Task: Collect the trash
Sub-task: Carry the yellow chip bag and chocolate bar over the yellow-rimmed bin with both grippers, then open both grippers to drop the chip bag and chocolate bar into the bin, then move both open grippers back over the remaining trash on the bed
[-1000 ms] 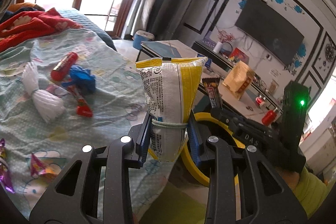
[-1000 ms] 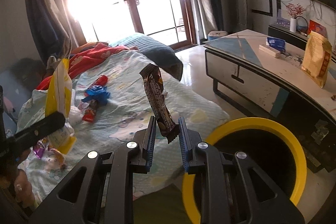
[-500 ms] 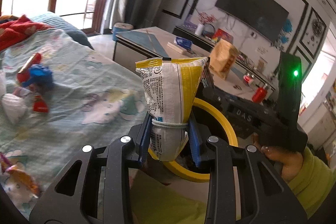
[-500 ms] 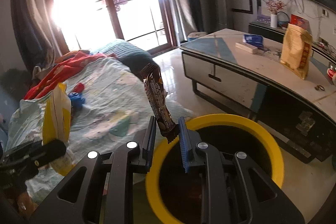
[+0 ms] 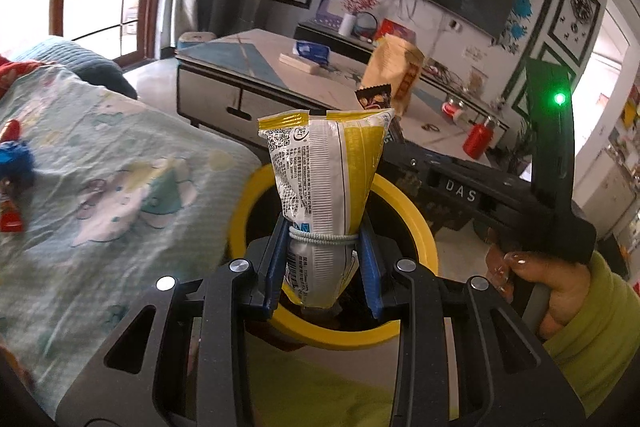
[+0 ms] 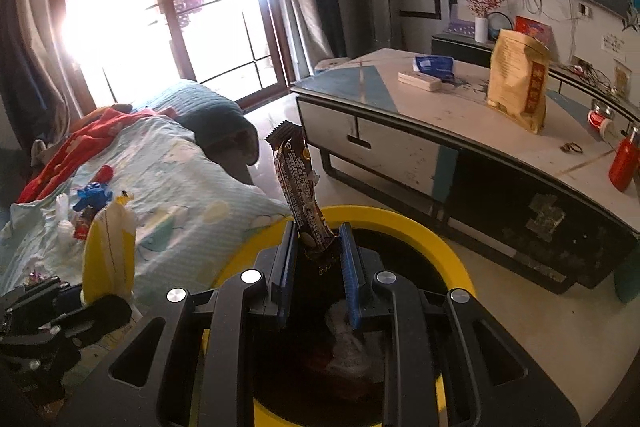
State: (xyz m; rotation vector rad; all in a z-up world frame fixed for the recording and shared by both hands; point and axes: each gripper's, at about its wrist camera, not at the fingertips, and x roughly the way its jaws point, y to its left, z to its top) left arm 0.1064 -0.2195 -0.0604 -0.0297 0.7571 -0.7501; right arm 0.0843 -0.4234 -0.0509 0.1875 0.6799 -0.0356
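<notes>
My left gripper is shut on a yellow and white snack bag tied with a white band, held upright over the yellow-rimmed trash bin. My right gripper is shut on a dark brown snack-bar wrapper, standing over the same bin, which holds crumpled trash inside. From the right wrist view the snack bag shows at lower left in the other gripper. In the left wrist view a hand in a green sleeve holds the right gripper's handle.
A bed with a light patterned sheet lies left of the bin, with red and blue wrappers still on it. A low table with a tan bag and red bottle stands behind the bin.
Both grippers have swung from over the bed toward the bin and now hang above its opening. Each keeps the same grip on its wrapper.
</notes>
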